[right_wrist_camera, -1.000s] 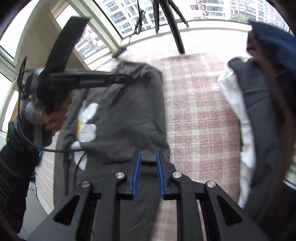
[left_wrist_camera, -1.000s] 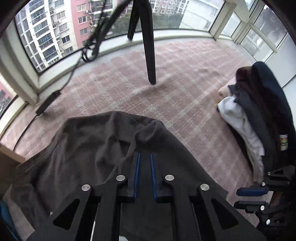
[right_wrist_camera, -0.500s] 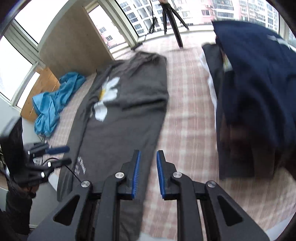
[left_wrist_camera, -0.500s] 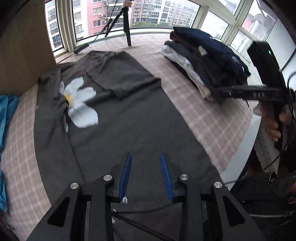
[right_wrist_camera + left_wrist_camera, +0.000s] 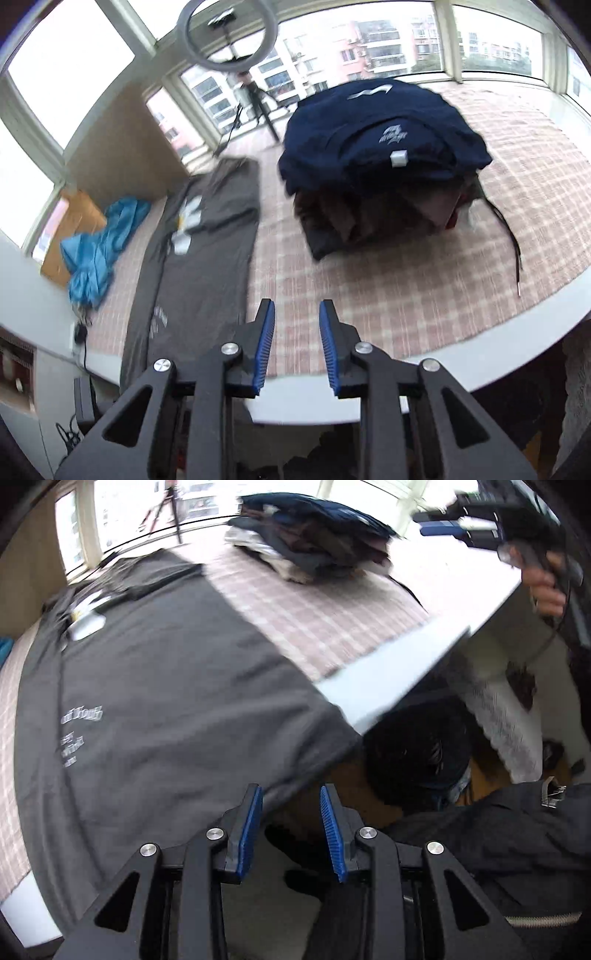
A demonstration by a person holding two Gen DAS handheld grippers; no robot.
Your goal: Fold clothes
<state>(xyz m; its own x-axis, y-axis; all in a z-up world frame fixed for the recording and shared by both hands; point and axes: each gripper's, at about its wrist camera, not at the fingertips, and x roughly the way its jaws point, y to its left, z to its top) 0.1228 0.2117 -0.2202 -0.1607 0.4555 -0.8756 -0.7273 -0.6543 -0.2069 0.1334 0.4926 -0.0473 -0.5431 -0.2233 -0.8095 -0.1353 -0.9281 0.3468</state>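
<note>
Both tongs pulled back, gaping, off the grey shirt point(image 5: 177, 686).

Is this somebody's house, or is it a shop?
Probably a home, in a sunny window corner of a flat. Apartment blocks stand outside the big windows, a pile of folded dark clothes sits on a pink checked table cover, and a grey T-shirt with a white flower lies spread beside it.

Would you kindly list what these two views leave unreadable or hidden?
- White lettering on the grey T-shirt: left wrist view, motion blur.
- Garments under the navy top of the clothes stack: right wrist view, covered.
- T-shirt's hem: left wrist view, hangs past the table edge behind the left gripper.
</note>
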